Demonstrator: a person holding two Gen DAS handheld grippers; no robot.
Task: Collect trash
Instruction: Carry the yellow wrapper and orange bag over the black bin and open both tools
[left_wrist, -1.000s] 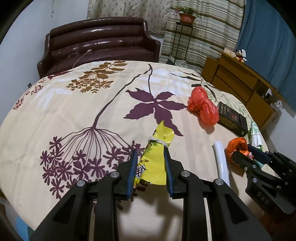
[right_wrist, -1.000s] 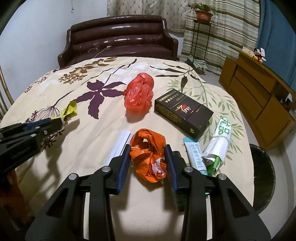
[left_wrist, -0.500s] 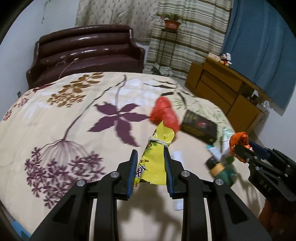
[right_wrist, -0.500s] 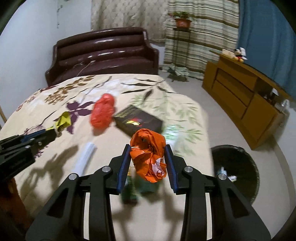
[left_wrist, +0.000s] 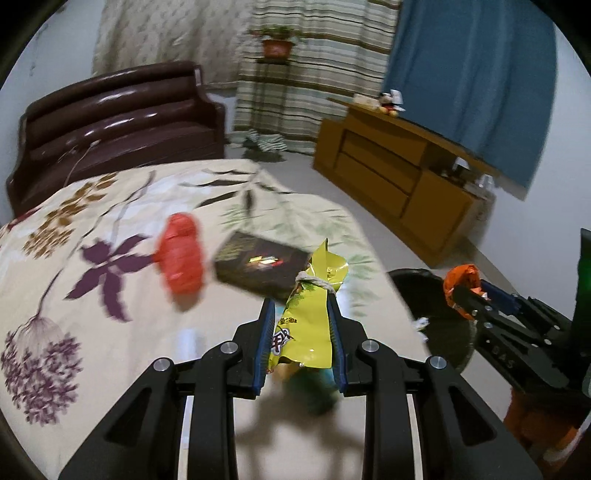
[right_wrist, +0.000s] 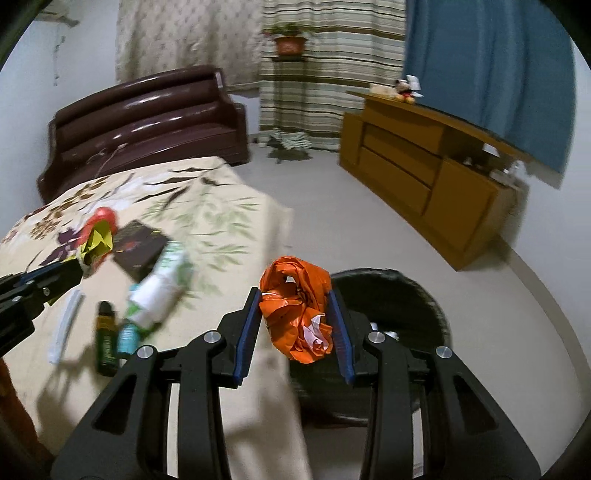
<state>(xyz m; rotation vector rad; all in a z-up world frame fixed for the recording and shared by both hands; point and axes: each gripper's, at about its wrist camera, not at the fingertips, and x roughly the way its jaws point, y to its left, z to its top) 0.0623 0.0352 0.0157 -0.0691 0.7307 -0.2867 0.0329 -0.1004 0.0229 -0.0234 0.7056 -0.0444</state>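
My left gripper (left_wrist: 300, 314) is shut on a yellow snack bag (left_wrist: 308, 325) tied with string, held over the table's right part. My right gripper (right_wrist: 294, 299) is shut on a crumpled orange plastic bag (right_wrist: 297, 308) and hangs past the table edge, above a black round trash bin (right_wrist: 399, 306) on the floor. In the left wrist view the right gripper (left_wrist: 467, 291) with the orange bag (left_wrist: 461, 278) shows at the right, over the bin (left_wrist: 436, 321). The left gripper (right_wrist: 79, 264) with the yellow bag (right_wrist: 96, 242) appears at the left of the right wrist view.
On the floral tablecloth (left_wrist: 92, 295) lie a red plastic bag (left_wrist: 181, 254), a black box (left_wrist: 255, 267), a white-green pack (right_wrist: 162, 284), a dark green bottle (right_wrist: 105, 339) and a white roll (right_wrist: 64, 326). A brown sofa (right_wrist: 147, 118) and wooden cabinet (right_wrist: 424, 170) stand beyond.
Both grippers have swung to the right with their loads. The right one went from over the table to above the black bin; the table items slid left in both views.
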